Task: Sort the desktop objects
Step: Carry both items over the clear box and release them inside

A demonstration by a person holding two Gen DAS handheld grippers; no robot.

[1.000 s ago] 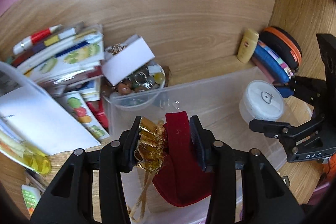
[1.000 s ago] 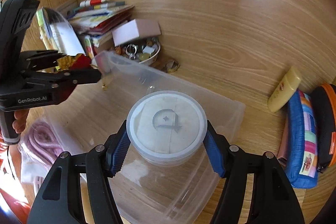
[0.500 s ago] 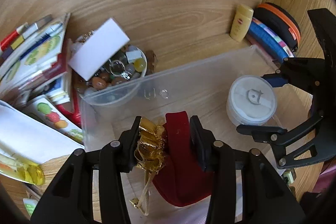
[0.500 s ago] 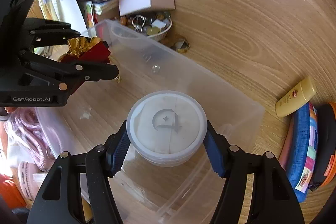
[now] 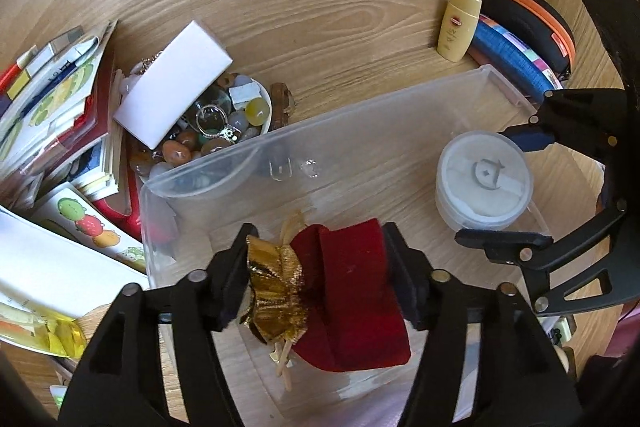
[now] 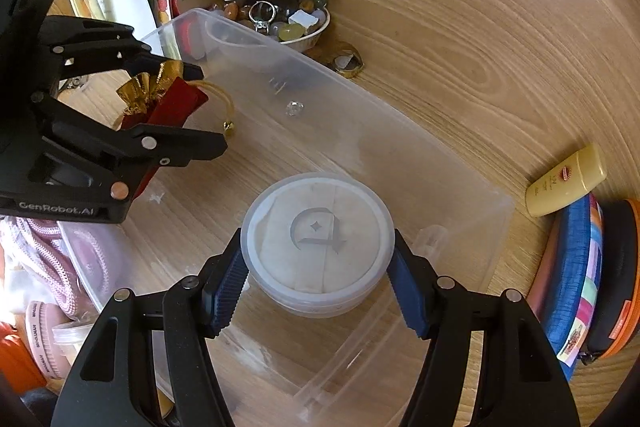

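Observation:
A clear plastic bin (image 5: 360, 115) (image 6: 400, 147) sits on the wooden desk. My left gripper (image 5: 316, 267) is shut on a red velvet pouch with a gold top (image 5: 352, 287), held low inside the bin's left end; it also shows in the right wrist view (image 6: 168, 99). My right gripper (image 6: 316, 287) is shut on a round white lidded jar (image 6: 318, 243), held inside the bin's right part. The jar also shows in the left wrist view (image 5: 484, 179).
A bowl of stones and rings (image 5: 216, 131) with a white box (image 5: 172, 99) on it stands behind the bin. Books and papers (image 5: 60, 99) are stacked at left. A yellow tube (image 5: 458, 25), a blue pencil case (image 5: 512, 55) and an orange-rimmed case (image 5: 536, 15) lie at right.
Both grippers have moved down into the bin with their objects. The pouch and the jar sit lower and nearer the bin floor. Both jaws look slightly wider.

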